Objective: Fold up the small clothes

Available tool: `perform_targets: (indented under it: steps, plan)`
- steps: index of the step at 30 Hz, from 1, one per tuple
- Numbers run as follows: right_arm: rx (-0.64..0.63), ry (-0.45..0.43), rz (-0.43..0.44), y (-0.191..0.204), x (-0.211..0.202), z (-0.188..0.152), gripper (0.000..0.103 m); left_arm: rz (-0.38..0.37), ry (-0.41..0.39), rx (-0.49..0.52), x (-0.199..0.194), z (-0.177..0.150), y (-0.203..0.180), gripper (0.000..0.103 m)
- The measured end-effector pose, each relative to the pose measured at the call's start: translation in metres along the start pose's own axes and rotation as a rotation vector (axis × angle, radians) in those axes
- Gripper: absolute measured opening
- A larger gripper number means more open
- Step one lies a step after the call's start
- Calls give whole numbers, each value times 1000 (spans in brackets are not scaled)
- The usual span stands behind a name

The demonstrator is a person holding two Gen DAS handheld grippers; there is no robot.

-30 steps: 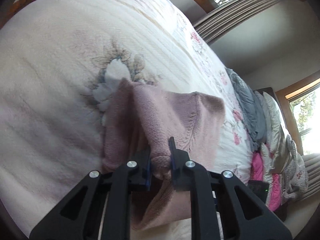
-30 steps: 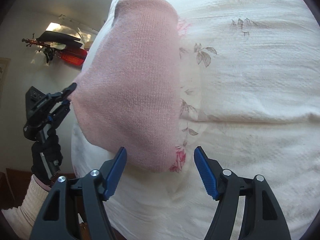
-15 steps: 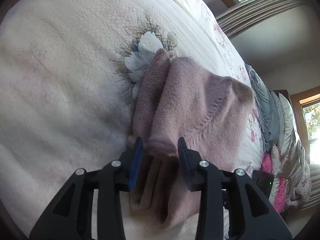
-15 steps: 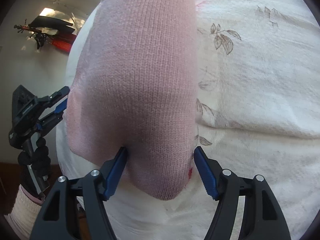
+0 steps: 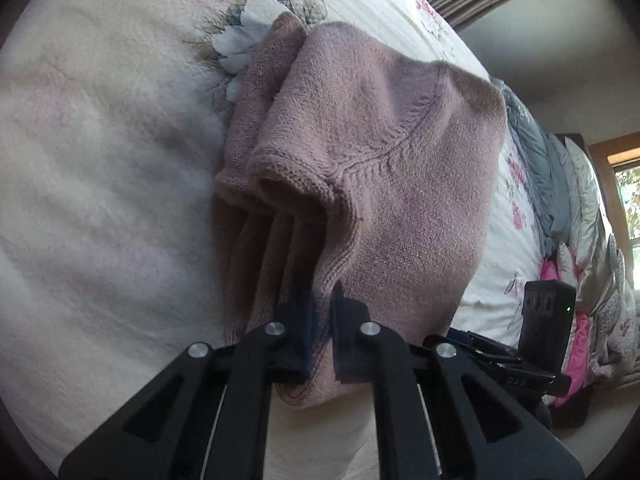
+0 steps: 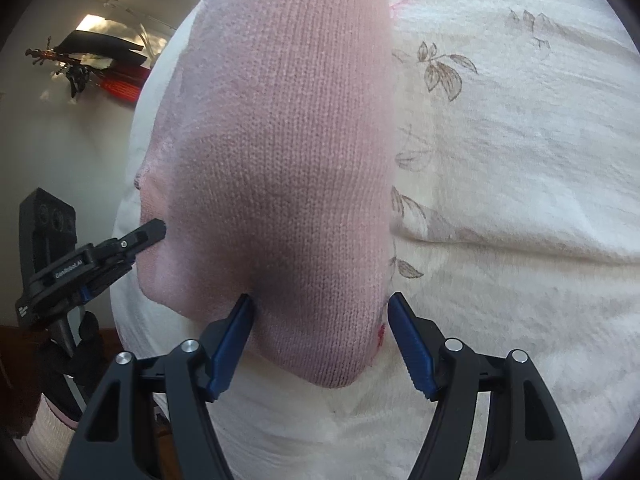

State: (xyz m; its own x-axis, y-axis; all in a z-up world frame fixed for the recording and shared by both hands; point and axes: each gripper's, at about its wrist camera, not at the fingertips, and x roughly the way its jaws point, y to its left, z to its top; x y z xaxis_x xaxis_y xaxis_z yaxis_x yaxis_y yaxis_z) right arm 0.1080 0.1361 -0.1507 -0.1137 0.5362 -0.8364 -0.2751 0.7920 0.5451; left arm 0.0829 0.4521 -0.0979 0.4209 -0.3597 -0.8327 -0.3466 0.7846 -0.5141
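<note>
One garment: a small dusty-pink knitted sweater (image 5: 400, 168), lying folded on the cream quilted bedspread with faded flower prints (image 5: 100, 160), near its edge
Sweater layers: several folds stacked at the near hem, a rolled sleeve cuff (image 5: 288, 184) gaping toward the left wrist camera
Left gripper: the black left gripper (image 5: 320, 316) pinched narrow on the sweater's hem — knit sits between its fingers
Right gripper: the blue-padded right gripper (image 6: 320, 320) spread wide, one pad on each side of the sweater's rounded end (image 6: 304, 200); whether the pads touch the knit cannot be told
Other gripper seen: from the right wrist view, the left gripper (image 6: 154, 232) meets the sweater's left edge, held by a dark-gloved hand (image 6: 76, 344)
Around: grey and pink pillows (image 5: 560, 208) heaped at the far end of the bed — well apart from the sweater
Beyond the bed: a violin (image 6: 92, 72) hung on the pale wall
</note>
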Motion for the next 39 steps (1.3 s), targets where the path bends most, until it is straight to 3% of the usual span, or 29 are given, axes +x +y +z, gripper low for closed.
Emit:
perform_targets:
  steps: [4, 9, 13, 20, 24, 27, 31, 36, 39]
  plan:
    - [1, -14, 14, 2, -4, 0, 70, 1, -86, 6, -33, -11, 7, 5]
    - [8, -6, -3, -3, 7, 7, 70, 53, -16, -28, -5, -24, 29, 5]
    - [22, 3, -29, -11, 22, 8, 73, 73, -16, -23, 14, -19, 33, 6]
    - [-17, -27, -36, -12, 3, 15, 73, 35, -26, 11, -20, -3, 31, 18]
    - [-20, -98, -38, -12, -25, 27, 73, 66, -112, 56, -46, 18, 26, 19]
    - [-9, -124, -39, -17, -33, 39, 73, 97, -156, 108, -43, 52, 11, 22]
    - [-23, -121, -57, -14, -29, 48, 74, 144, -144, 155, -17, 101, -5, 35]
    - [-6, -122, -50, -18, -28, 49, 74, 123, -62, 166, 22, 130, -12, 32]
    - [-7, -122, -57, -16, -27, 47, 75, 81, -71, 151, 21, 132, -13, 11]
